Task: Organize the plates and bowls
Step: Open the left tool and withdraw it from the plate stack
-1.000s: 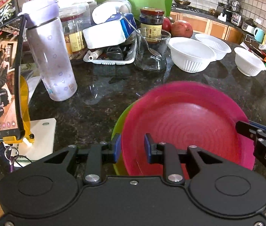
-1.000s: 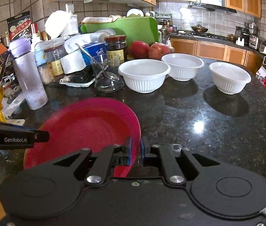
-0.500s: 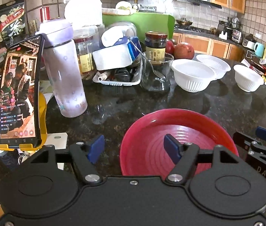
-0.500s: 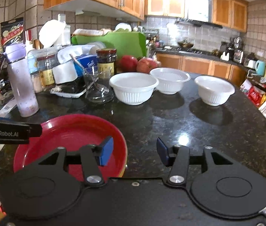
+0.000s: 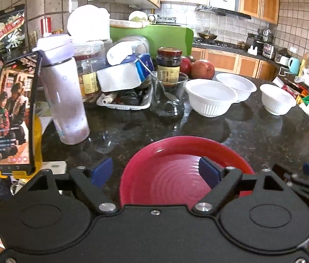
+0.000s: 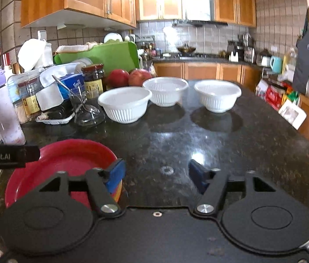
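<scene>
A red plate lies flat on the dark granite counter, on top of other plates whose coloured rims show at its edge in the right wrist view. My left gripper is open and empty just above the plate's near side. My right gripper is open and empty over bare counter, right of the plate. Three white ribbed bowls stand apart farther back: a near one, a middle one, a right one.
Clutter fills the back left: a purple bottle, a phone on a yellow stand, a glass cup with a spoon, a dark jar, a tissue box, apples, a green board. The counter edge curves at right.
Both grippers let go of the red plate and opened. The plate went from tilted and held to lying flat on the stack. Both grippers rose and drew back a little.
</scene>
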The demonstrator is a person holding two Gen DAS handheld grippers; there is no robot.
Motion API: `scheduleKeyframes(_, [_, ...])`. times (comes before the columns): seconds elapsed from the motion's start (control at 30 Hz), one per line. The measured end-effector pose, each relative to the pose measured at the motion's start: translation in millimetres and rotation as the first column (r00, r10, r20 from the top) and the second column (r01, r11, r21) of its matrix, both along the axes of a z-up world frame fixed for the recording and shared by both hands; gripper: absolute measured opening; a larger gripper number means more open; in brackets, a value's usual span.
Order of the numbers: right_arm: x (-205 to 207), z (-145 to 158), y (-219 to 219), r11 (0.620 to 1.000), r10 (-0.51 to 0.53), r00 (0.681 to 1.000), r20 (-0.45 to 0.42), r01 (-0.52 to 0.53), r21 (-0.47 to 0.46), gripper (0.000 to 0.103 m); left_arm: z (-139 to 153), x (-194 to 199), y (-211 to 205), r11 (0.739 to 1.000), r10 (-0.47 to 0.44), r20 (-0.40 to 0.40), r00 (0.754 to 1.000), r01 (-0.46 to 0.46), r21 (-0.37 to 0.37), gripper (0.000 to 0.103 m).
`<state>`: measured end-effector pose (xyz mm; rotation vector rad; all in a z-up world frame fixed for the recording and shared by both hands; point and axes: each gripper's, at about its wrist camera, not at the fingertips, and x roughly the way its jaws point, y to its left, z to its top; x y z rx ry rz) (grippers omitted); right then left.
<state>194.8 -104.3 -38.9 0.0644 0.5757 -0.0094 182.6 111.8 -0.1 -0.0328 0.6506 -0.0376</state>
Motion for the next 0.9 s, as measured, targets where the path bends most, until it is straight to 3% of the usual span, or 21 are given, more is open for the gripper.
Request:
scheduleKeyframes(0.1, [2, -4, -4, 1.000, -0.011, 0.999, -0.046, 0.010, -0.022, 0.089, 1, 1, -6, 1.000, -0.010, 0.002, 1.000, 0.010, -0.004, 0.087])
scheduleKeyframes(0.33, [2, -11, -22, 0.996, -0.071, 0.997, -0.041, 0.069, -0.053, 0.089, -1, 7, -21, 1.000, 0.000, -0.008, 1.000, 0.000, -0.015, 0.087])
scheduleKeyframes(0.47, [3, -12, -36, 0.995, -0.081, 0.996, -0.043, 0.078, -0.063, 0.094, -1, 12, -29, 0.999, 0.028, -0.025, 0.999, -0.029, -0.041, 0.087])
scheduleKeyframes(0.57, [7, -12, -50, 0.994, -0.080, 0.997, -0.024, 0.078, -0.077, 0.103, 0, 16, -40, 0.998, 0.048, -0.023, 0.999, -0.049, -0.049, 0.087])
scheduleKeyframes(0.73, [17, -10, -73, 0.994, -0.039, 0.999, -0.003, 0.039, -0.100, 0.103, 2, 25, -66, 0.998, 0.026, -0.049, 0.998, -0.029, -0.052, 0.086])
scheduleKeyframes(0.9, [41, -12, -112, 1.000, 0.000, 0.999, -0.048, -0.001, -0.026, 0.103, 5, 31, -100, 0.999, 0.007, -0.058, 0.998, -0.009, -0.036, 0.086])
